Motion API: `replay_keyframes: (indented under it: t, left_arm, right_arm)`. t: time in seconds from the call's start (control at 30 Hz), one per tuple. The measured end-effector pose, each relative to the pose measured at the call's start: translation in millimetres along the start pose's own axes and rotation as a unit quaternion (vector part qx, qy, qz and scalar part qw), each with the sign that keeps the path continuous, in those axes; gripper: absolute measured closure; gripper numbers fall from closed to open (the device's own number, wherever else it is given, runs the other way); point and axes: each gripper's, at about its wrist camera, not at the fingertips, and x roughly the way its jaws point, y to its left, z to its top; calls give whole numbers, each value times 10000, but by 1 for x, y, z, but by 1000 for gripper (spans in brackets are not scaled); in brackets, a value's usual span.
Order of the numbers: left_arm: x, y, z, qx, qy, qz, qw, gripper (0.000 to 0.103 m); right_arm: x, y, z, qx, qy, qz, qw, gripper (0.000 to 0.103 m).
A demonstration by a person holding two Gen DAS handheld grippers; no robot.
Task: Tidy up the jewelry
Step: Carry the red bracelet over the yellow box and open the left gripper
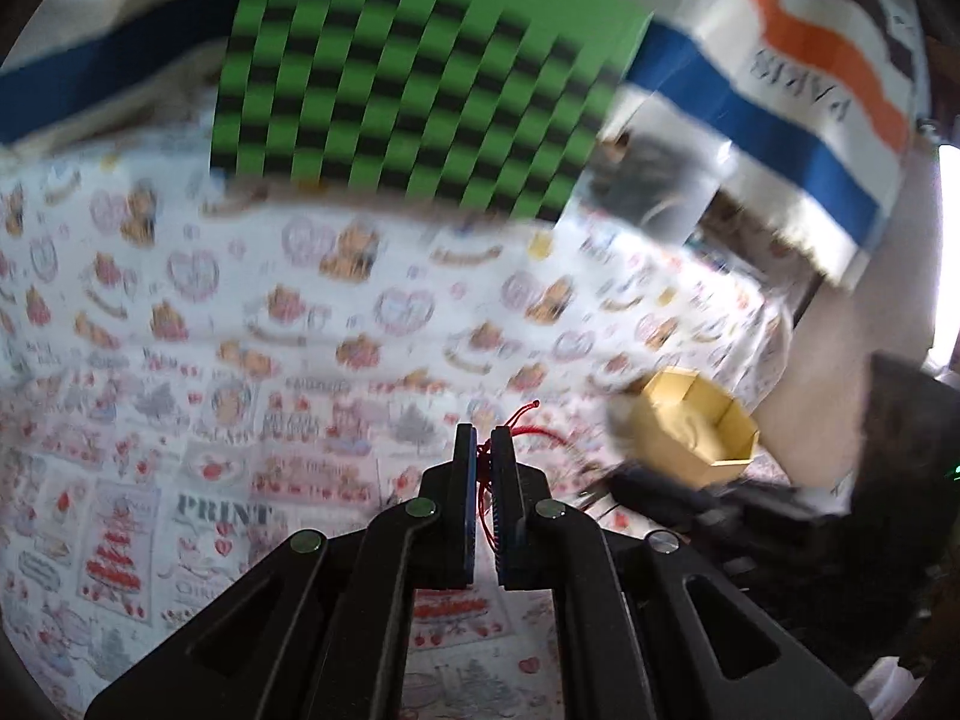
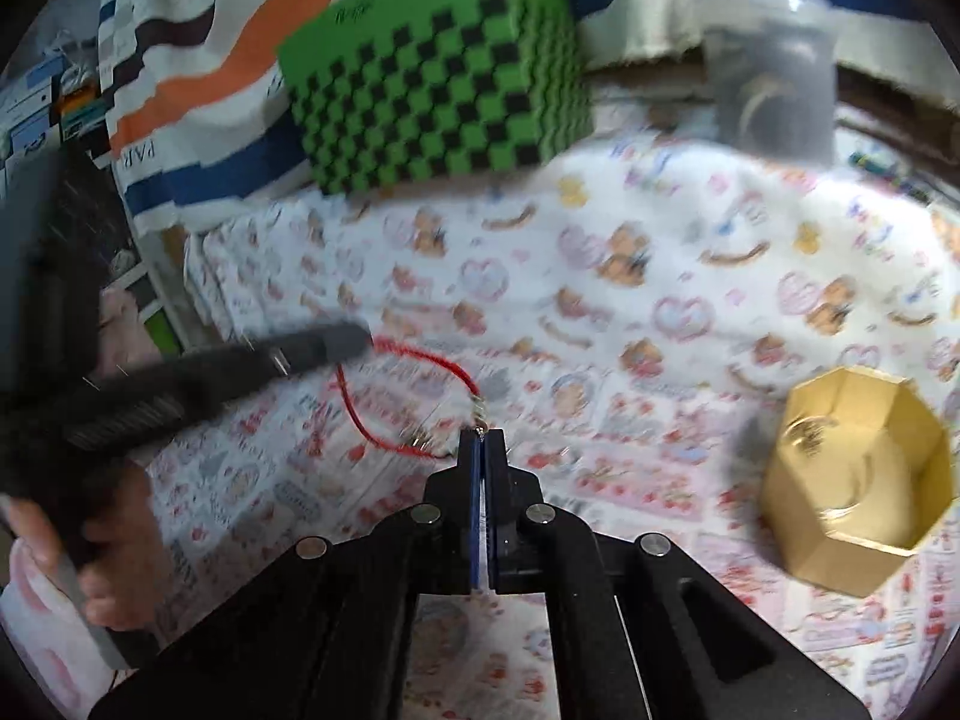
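Both hand-held grippers, left (image 1: pixel 483 441) and right (image 2: pixel 482 443), are clamped on the red cord (image 2: pixel 402 402); gold box (image 2: pixel 858 480) at 3 o'clock.

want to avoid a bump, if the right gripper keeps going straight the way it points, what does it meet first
Probably the patterned cloth: the right gripper, shut on the red cord bracelet, angles down at it. The green checkered box lies farther; depth is unclear.

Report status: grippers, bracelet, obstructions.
Left gripper shut on red cord bracelet. Right gripper shut at its metal end. Gold box open, apart, unobstructed.
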Motion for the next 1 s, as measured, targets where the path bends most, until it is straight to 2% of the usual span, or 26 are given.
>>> replay_keyframes:
  t: [0.07,0.2,0.33,0.43,0.53,0.67,0.73,0.8,0.9,1.0]
  left_arm:
    - [7,2,-3,22,122,103,9999,100]
    - [23,5,-10,67,443,625,9970,100]
    - [31,17,-12,-144,576,737,9955,100]
    - [24,23,-10,-285,507,535,9969,100]
    - [9,19,-6,-224,247,411,9986,100]
    - [-24,7,3,-256,-399,118,9988,100]
    - [-47,-2,7,-85,-779,-27,9969,100]
    - [-63,-12,11,-7,-991,-157,9950,100]
    - [-71,-30,20,83,-1000,-324,9944,100]
    - [-64,-45,30,151,-809,-548,9951,100]
  right_arm:
    - [-6,-1,2,-21,-56,23,10000,101]
    - [-20,-6,8,-31,-216,-146,9997,101]
    - [-28,-18,12,131,-333,-254,9990,101]
    - [-31,-25,14,176,-381,-383,9984,101]
    - [-38,-32,17,236,-455,-495,9975,101]
    - [-52,-43,24,430,-570,-657,9953,101]
    - [-63,-44,29,436,-681,-725,9941,101]
    - [-76,-43,33,350,-891,-809,9921,101]
    - [-88,-52,41,459,-1041,-863,9898,101]
    - [-99,-65,46,575,-1141,-891,9878,101]
